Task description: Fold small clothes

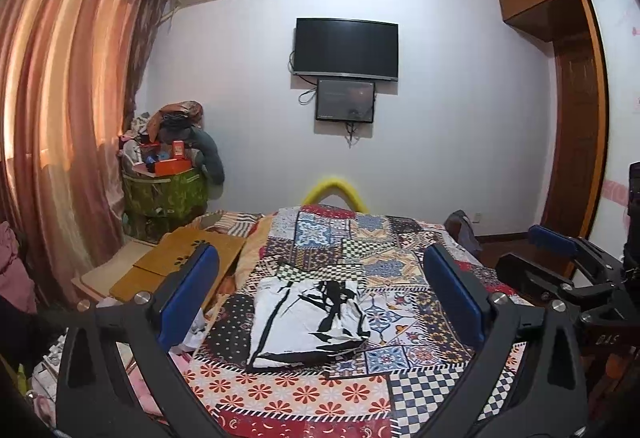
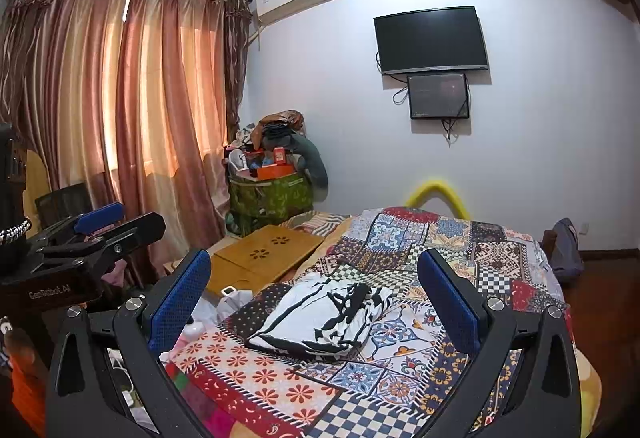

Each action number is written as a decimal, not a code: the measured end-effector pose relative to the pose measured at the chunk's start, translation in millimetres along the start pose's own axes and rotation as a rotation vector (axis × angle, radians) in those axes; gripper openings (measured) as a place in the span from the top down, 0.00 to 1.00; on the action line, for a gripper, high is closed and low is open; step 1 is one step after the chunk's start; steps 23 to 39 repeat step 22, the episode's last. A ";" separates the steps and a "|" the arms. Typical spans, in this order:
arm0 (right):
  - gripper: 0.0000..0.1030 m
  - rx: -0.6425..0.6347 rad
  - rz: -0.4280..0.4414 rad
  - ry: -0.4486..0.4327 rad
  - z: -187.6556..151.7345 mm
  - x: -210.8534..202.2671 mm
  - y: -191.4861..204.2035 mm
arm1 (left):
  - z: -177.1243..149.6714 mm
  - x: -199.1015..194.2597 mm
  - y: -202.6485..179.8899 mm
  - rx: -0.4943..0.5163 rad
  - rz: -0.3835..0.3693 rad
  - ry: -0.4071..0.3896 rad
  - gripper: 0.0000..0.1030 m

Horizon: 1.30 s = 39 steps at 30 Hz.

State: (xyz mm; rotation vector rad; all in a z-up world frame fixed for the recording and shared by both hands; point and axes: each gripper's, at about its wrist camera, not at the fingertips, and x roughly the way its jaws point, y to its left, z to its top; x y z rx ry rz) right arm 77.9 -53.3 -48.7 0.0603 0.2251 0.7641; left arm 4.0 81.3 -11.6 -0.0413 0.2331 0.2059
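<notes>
A white garment with black markings lies folded in a flat rectangle on the patchwork bedspread. It also shows in the right wrist view. My left gripper is open and empty, held above and short of the garment, its blue pads wide apart. My right gripper is open and empty too, held the same way above the bed. The right gripper shows at the right edge of the left wrist view. The left gripper shows at the left edge of the right wrist view.
A wooden lap table lies at the bed's left side. A green bag heaped with clutter stands by the curtains. A TV hangs on the far wall. A grey bag sits right of the bed.
</notes>
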 end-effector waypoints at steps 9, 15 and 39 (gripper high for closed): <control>0.01 0.001 -0.008 0.002 -0.8 0.6 0.0 | 0.9 0.8 -4.8 0.005 -0.005 0.003 0.00; 0.00 0.002 -0.008 0.004 -0.5 0.2 -0.6 | 0.2 -0.5 -5.9 0.009 -0.007 0.003 0.00; 0.01 0.002 -0.012 0.009 -0.4 1.9 -0.1 | 0.2 0.4 -4.2 0.010 -0.013 0.009 0.00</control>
